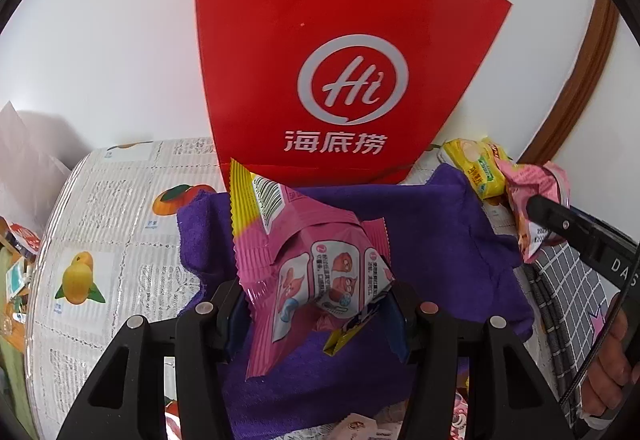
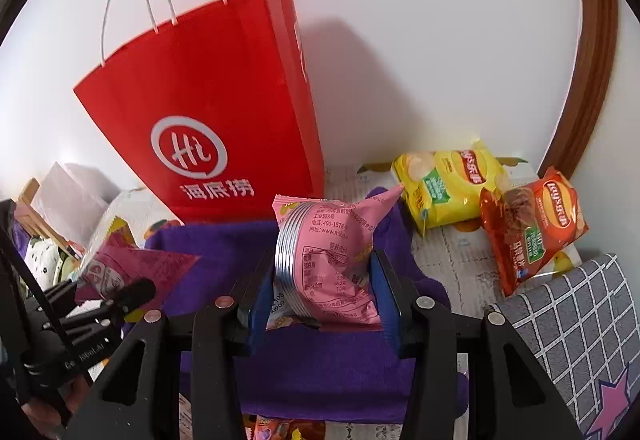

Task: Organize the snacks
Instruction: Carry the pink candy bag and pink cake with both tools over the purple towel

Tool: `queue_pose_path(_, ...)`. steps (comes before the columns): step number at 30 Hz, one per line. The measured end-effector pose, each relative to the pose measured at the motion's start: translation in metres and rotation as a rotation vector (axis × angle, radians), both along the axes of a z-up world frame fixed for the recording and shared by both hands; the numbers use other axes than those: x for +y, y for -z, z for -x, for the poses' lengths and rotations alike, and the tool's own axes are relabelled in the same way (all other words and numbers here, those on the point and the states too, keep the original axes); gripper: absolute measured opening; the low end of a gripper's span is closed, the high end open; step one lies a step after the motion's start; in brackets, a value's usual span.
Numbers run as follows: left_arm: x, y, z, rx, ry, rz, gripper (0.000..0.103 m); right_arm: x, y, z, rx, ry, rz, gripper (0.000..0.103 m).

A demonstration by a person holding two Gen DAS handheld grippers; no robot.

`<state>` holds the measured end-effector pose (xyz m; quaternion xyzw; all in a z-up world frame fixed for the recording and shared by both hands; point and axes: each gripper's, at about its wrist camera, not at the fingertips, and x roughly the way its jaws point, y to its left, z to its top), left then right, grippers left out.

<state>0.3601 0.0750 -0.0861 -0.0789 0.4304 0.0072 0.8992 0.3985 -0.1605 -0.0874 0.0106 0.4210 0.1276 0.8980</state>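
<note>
In the left wrist view my left gripper (image 1: 316,316) is shut on a pink snack packet with a yellow striped edge (image 1: 312,260), held above the purple towel (image 1: 440,232). In the right wrist view my right gripper (image 2: 324,280) is shut on another pink packet with printed nutrition text (image 2: 332,260); its blue pads (image 2: 260,296) press on both sides. Each gripper shows in the other's view: the right gripper (image 1: 560,228) at the right edge, the left gripper (image 2: 132,292) at lower left. The red paper bag (image 2: 208,112) with white handles stands upright against the wall behind the towel.
A yellow chip bag (image 2: 452,188) and an orange-red chip bag (image 2: 536,228) lie at the back right on the fruit-print tablecloth (image 1: 100,240). A grey checked cloth (image 2: 572,320) lies at the right. More snack packets (image 2: 280,430) peek out at the near edge. A brown wooden frame (image 2: 588,100) runs up the wall.
</note>
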Motion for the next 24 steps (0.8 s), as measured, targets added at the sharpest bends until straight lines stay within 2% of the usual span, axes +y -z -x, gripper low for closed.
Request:
queue_pose_path(10, 0.002, 0.008, -0.004, 0.018, -0.003, -0.003, 0.053, -0.012, 0.015, -0.011, 0.057, 0.019, -0.023, 0.046)
queue_pose_path(24, -0.002, 0.01, -0.006, 0.027, 0.009, -0.012, 0.053, -0.002, 0.019, -0.011, 0.071, -0.006, -0.021, 0.046)
